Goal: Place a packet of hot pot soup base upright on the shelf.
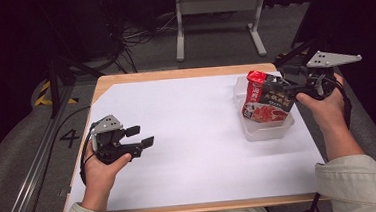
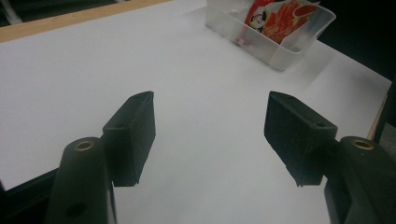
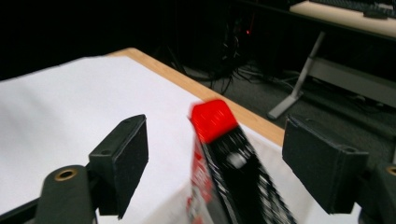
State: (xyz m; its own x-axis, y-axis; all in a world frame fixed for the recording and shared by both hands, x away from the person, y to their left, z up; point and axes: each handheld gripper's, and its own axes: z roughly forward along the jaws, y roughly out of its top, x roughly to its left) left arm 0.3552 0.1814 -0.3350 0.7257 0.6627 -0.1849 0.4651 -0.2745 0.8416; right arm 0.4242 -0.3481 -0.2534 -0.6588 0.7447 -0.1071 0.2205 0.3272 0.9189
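Standing tilted in a clear rectangular plastic tub [image 1: 265,128] at the far right of the table [image 1: 188,136], a red-and-black printed snack packet [image 1: 267,98] leans with its red top edge toward the far side. White sheet covers most of the wooden table top.

Right tool [image 1: 287,85]: held at the right side of the packet, over the tub's far end, grey three-cornered plate on top. In the right gripper view the packet's red top [image 3: 212,119] rises between the two black jaws, with clear space on both sides; neither pad presses on it. Jaws spread wide, grip released. The packet is blurred in this view, so its print cannot be read; it seems to rest on its own in the tub.

Left tool [image 1: 140,137]: on the near left of the table, well apart from the tub, jaws pointing right across the white sheet. In the left gripper view the jaws stand parted with only bare sheet between them, nothing held. The tub [image 2: 280,42] and the packet's lower part [image 2: 275,18] sit beyond the jaws in that view.

Person's sleeves, pale fabric, enter from the near edge.
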